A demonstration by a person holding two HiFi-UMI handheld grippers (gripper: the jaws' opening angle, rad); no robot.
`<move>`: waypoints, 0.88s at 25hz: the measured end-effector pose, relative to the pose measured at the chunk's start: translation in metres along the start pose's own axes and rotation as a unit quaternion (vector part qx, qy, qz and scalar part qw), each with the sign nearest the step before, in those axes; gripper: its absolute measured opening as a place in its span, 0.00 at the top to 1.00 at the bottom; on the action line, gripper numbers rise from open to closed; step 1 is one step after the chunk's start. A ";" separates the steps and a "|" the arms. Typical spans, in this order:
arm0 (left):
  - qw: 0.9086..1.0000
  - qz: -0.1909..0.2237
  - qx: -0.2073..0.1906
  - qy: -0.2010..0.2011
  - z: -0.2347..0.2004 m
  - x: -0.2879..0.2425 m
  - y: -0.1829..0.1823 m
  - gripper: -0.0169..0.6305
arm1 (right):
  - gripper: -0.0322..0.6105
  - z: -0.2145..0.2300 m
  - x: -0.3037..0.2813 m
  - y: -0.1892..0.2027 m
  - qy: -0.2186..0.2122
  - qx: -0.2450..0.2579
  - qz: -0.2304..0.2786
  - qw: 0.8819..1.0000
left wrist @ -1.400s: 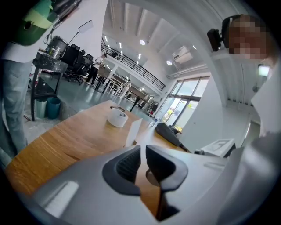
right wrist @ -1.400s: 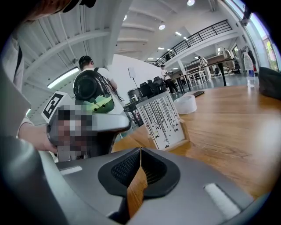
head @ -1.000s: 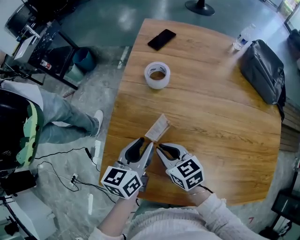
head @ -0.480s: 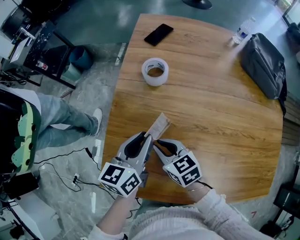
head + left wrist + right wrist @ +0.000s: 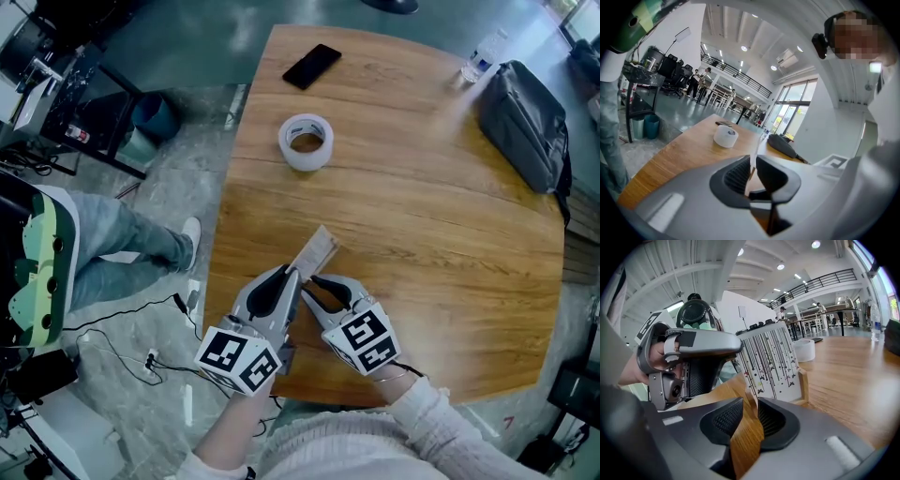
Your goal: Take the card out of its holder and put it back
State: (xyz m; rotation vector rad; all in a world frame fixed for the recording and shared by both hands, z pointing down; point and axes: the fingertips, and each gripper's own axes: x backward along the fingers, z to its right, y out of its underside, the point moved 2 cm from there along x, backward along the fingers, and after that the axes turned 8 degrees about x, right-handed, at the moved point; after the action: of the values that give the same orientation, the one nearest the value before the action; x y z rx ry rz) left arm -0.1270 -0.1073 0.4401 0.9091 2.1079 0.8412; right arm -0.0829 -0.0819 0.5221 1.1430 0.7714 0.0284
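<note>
A white card (image 5: 317, 251) printed with thin black lines stands upright in a small wooden holder (image 5: 802, 386) near the table's front edge. In the left gripper view the card's thin edge (image 5: 753, 157) runs up between the jaws. My left gripper (image 5: 293, 277) has just been closing, and its pads now press on the card's near side. The right gripper view shows the card's face (image 5: 769, 363) with the left gripper (image 5: 693, 352) clamped on its edge. My right gripper (image 5: 312, 283) is shut on the holder's near wooden post (image 5: 749, 397).
A roll of tape (image 5: 306, 142) and a black phone (image 5: 312, 66) lie further back on the wooden table (image 5: 422, 225). A grey bag (image 5: 525, 122) and a water bottle (image 5: 478, 56) sit at the far right. A seated person's leg (image 5: 103, 253) is left of the table.
The left gripper's jaws have gone from wide open to closed on the card. Both grippers have stayed in place beside the holder.
</note>
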 end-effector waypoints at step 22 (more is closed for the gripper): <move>0.999 0.003 -0.032 -0.004 0.007 0.005 -0.006 0.93 | 0.87 0.001 -0.001 0.005 0.018 -0.002 -0.010 1.000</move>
State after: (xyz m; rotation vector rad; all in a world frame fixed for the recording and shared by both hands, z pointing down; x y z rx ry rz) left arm -0.1268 -0.1045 0.4299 0.8850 2.0598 0.9024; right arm -0.0816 -0.0806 0.5267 1.1327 0.8144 0.0334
